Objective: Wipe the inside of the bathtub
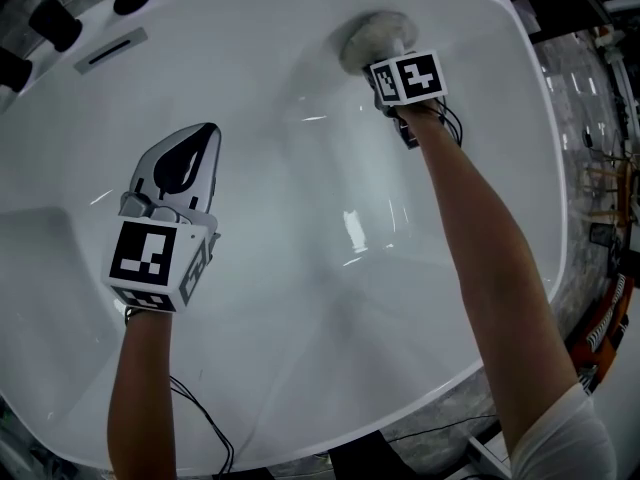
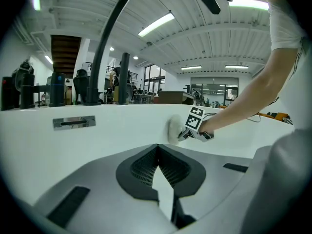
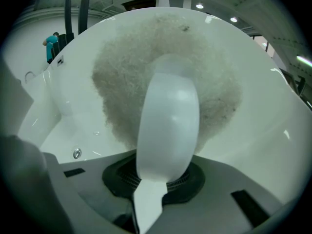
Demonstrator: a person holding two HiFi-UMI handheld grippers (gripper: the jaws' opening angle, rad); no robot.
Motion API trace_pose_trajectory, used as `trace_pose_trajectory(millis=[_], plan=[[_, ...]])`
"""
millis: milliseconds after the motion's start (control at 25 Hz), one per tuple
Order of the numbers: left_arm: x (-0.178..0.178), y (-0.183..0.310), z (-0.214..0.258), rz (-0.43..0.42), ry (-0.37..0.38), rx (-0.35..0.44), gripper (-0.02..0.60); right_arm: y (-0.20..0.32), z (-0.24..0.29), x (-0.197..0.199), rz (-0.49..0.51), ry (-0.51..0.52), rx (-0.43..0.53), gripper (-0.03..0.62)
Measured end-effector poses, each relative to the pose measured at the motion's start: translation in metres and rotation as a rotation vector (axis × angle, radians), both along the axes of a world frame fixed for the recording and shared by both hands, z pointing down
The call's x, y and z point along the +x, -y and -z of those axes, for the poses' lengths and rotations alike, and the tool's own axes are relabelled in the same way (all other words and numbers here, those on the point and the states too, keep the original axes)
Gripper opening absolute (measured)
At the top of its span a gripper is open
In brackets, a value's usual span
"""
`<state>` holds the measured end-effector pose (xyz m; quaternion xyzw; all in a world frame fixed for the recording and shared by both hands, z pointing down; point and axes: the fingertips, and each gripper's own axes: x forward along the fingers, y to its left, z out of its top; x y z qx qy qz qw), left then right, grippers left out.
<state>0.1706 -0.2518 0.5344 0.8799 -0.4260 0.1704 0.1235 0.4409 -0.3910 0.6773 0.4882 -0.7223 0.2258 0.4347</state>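
Nearest, the left gripper (image 1: 205, 138) hovers inside the white bathtub (image 1: 300, 278), its jaws pressed together on nothing — farther off, the right gripper (image 1: 398, 90) pinches the white handle of a round scrubbing pad (image 1: 372, 36) held flat against the tub's far wall.

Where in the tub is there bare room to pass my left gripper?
Bare: the tub floor between the left gripper and right arm, and the wall below the overflow slot. Crowded: the far wall, where the right gripper holds the scrubber.
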Motion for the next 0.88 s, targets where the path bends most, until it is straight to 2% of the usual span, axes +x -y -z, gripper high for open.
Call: trace_pose_trajectory(millis=[400,640,880], plan=[[-0.063,-0.020,0.000,0.055,0.003,-0.020,0.011,-0.015,-0.004,-0.080,0.083,0.000,-0.032,0.096],[-0.101,-0.027,0.001,0.096,-0.003,-0.024,0.011,-0.022,-0.004,-0.121,0.092,0.026,-0.038,0.097],[-0.124,-0.035,0.004,0.113,-0.014,-0.024,0.011,-0.027,-0.001,-0.150,0.107,0.037,-0.039,0.096]])
